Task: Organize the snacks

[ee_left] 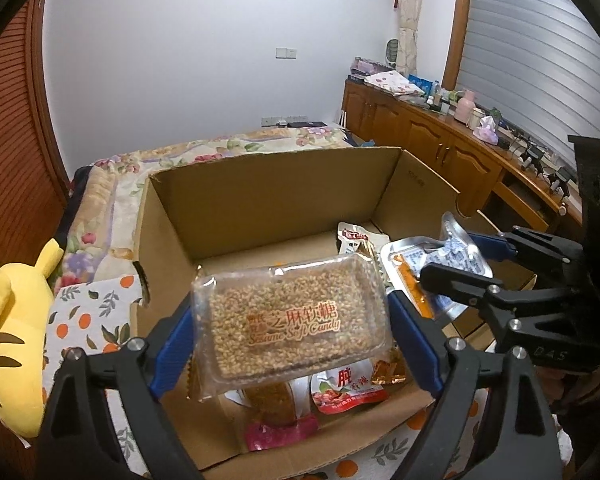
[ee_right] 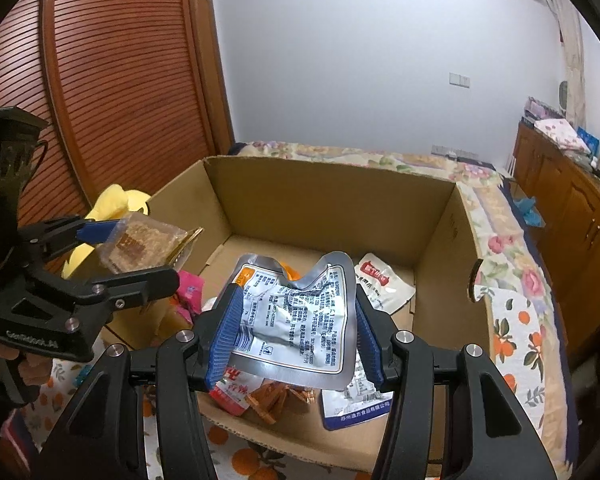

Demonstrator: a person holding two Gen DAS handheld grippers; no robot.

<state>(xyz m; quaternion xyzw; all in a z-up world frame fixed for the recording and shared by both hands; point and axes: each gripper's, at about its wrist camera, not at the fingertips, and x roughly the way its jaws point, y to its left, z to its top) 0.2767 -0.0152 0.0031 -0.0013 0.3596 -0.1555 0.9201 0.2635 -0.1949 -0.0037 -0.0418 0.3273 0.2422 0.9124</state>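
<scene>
Below both grippers: cardboard box (ee_left: 260,200), several snack packets already on its floor. Left gripper (ee_left: 292,332): jaws wide, sesame candy tray (ee_left: 290,320) between them, possibly just released. Right gripper (ee_right: 292,332): clamped on silver pouch (ee_right: 296,316). Both items not yet dropped in.

Black grippers, blue ribbed fingers (ee_right: 227,334), silver screws

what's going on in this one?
A person with a gripper in each hand is sorting snacks into a cardboard box on a bed. The left gripper has a clear tray of sesame soft candy between wide jaws, over the box. The right gripper pinches a silver foil pouch above it. Several packets already lie on the box floor.
</scene>
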